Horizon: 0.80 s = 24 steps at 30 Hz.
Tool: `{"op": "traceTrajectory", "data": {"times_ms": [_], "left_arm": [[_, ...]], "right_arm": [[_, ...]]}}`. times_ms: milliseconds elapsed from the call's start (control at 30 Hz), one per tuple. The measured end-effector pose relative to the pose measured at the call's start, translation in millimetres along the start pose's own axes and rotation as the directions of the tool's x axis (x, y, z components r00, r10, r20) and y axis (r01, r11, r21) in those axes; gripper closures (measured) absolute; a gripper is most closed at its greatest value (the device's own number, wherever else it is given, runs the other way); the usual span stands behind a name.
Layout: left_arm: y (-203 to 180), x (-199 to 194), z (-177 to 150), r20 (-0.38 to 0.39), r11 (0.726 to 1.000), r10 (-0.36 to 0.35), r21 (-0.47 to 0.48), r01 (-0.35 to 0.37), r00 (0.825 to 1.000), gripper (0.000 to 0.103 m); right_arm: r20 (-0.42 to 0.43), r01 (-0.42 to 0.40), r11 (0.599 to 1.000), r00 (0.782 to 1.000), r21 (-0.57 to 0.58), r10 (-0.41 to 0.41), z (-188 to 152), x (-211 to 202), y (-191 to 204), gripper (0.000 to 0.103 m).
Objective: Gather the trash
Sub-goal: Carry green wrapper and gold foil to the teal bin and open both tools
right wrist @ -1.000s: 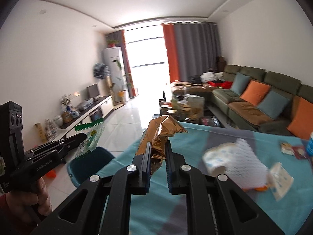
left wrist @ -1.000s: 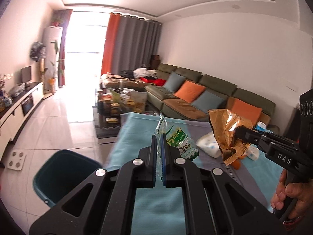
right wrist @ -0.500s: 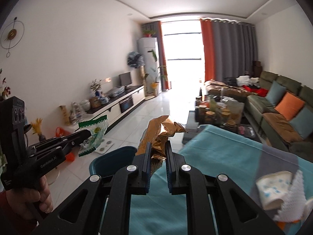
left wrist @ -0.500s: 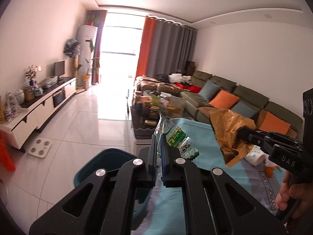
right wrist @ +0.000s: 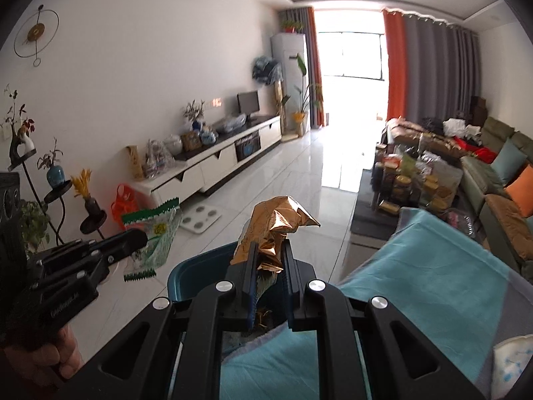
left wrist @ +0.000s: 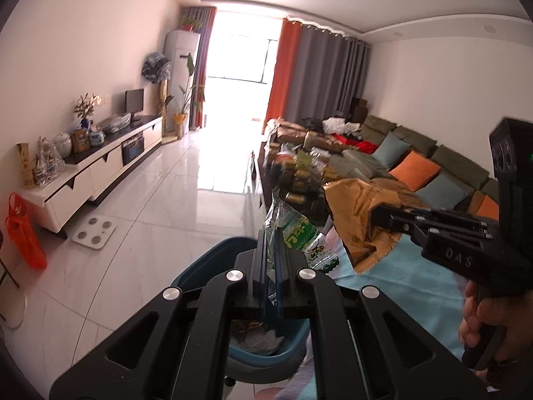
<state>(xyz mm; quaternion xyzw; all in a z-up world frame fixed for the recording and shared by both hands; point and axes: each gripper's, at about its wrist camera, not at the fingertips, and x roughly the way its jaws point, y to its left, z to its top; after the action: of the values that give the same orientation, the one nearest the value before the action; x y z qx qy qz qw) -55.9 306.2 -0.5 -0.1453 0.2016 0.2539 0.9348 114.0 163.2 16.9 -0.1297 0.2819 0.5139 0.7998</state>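
Left gripper was clamped tight on the green-and-white snack bag, the bag sticking up past the pads. Right gripper was clenched on the crumpled gold wrapper, which stood up out of the jaws. Both pieces of trash hung above the teal bin, which sat on the white tiles against the edge of the table with the teal cloth. Down inside the bin, under the left gripper's frame, lay a heap of crumpled wrappers, dark and pale, too jumbled to tell apart.

The left wrist view caught the right gripper side-on with a hand round its handle, and the gold wrapper hanging from its tips. The right wrist view alone showed the green bag's zigzag top edge, a round wall clock and a white, blue-patterned wad on the cloth at the lower right. Both views showed the scale on the floor.
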Motion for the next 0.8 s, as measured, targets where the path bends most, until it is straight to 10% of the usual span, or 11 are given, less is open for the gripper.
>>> {"op": "traceTrajectory", "data": {"times_ms": [800], "left_arm": [[9.6, 159.0, -61.4, -0.248, 0.996, 0.046, -0.061, -0.063, 0.968, 0.098]], "right_arm": [[-0.322, -0.050, 0.999, 0.946, -0.015, 0.042, -12.3, 118.6, 11.4, 0.091]]}}
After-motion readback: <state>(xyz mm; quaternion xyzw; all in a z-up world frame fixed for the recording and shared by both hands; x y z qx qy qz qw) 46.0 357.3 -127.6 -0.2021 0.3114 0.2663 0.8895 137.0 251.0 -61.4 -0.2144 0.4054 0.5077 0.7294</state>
